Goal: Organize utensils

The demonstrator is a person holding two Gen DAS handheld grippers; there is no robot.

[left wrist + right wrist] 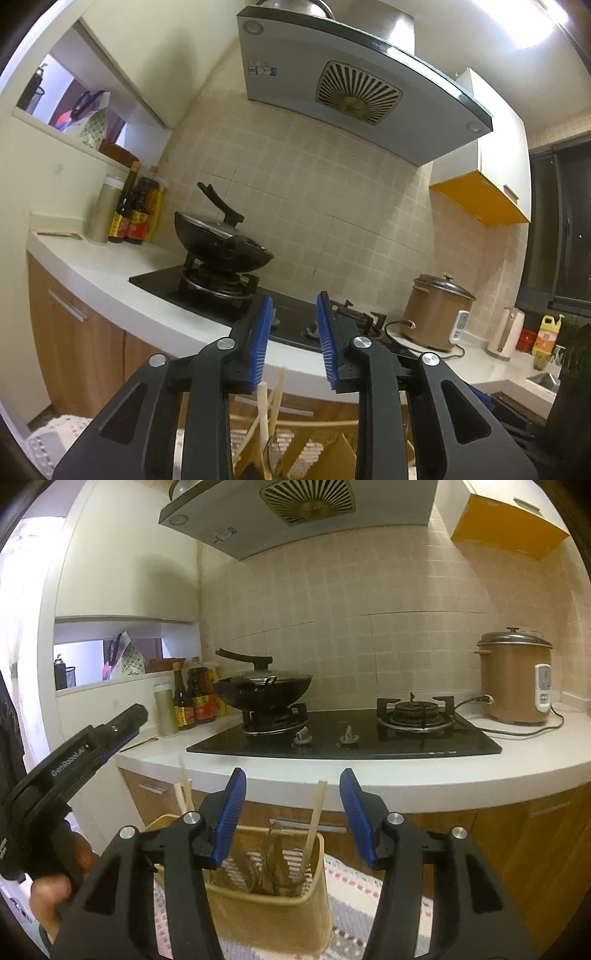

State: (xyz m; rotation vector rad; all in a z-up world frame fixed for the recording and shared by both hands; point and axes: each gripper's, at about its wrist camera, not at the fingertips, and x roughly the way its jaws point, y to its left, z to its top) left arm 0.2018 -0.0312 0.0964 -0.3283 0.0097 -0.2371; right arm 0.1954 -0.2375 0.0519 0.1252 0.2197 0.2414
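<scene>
A beige utensil holder [273, 904] stands low in front of the counter, below my right gripper [291, 797], which is open and empty. Pale wooden chopsticks [314, 819] and dark utensils [273, 856] stick up out of it. More chopsticks [184, 790] rise at its left side. My left gripper [295, 332] is open and empty above the same holder [295, 454]; chopsticks [264, 406] show between its fingers. The left gripper also shows at the left of the right wrist view [125, 720], held by a hand.
A black gas hob [347, 734] sits in the white counter [480, 771] with a lidded wok [262, 690] on its left burner. Sauce bottles [195, 698] stand at the left, a brown rice cooker [513, 679] at the right. A patterned rug [362, 897] lies on the floor.
</scene>
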